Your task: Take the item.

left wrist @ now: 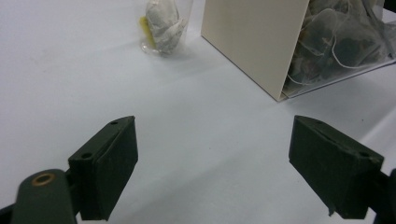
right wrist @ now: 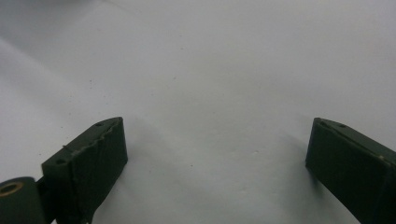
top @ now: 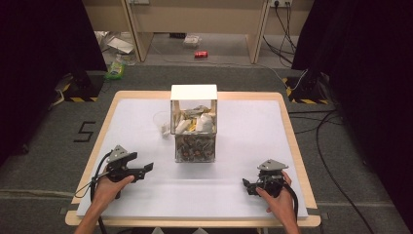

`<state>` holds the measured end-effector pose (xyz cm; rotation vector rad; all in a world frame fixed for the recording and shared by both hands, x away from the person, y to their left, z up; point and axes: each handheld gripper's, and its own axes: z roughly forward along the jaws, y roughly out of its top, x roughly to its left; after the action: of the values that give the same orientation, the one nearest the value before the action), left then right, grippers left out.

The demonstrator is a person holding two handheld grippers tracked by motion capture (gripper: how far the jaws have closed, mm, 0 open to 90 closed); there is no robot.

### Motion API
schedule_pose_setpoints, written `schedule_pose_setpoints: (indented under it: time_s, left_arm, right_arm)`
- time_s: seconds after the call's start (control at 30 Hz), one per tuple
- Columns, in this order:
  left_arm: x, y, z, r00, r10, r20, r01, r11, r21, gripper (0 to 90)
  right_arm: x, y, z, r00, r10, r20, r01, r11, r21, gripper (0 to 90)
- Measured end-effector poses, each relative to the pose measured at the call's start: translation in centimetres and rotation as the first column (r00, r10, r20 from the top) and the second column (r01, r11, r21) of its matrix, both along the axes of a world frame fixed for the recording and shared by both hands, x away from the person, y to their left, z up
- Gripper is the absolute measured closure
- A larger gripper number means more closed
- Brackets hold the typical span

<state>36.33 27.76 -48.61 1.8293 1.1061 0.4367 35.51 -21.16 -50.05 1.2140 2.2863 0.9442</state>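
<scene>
Both tongs are sitting wide apart with nothing between the jaws. The left tongs (top: 146, 168) hover over the near-left part of the bench (top: 243, 195), jaws pointing toward the middle. In the left gripper view (left wrist: 212, 154) it's just bare white sheet between the jaws, and past them the cream side wall of the box (left wrist: 254, 42) stands off to the far right, well apart from the jaw tips. The right tongs (top: 249, 186) are on the near-right side, close to the near edge, jaws aimed left; the right gripper view (right wrist: 217, 154) has plain white surface ahead.

The clear box of tea bags (top: 194, 127) stands about mid-bench, upright, white lid on top, its clear front facing the person. A small clear cup (top: 162, 123) with one tea bag (left wrist: 162, 23) inside sits just beside its left wall, on the far side.

Lots of open sheet between the two hands and in front of the box. The right side of the bench is open all the way to the wooden rim.
</scene>
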Motion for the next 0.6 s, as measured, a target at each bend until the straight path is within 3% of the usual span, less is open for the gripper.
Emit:
schedule_pose_setpoints:
  time_s: [0.43,0.6]
  left_arm:
    - [-1.4,0.4,-0.8,0.9999,-0.003,-0.017,0.003,0.9999,0.015,15.1]
    - [-1.7,0.2,-0.9,0.9998,-0.011,-0.016,0.012,0.9991,0.04,15.1]
  right_arm:
    - [0.0,0.0,0.0,1.0,-0.001,0.001,0.001,1.0,0.0,6.0]
    - [0.0,0.0,0.0,1.0,0.0,-0.001,0.0,1.0,0.0,6.0]
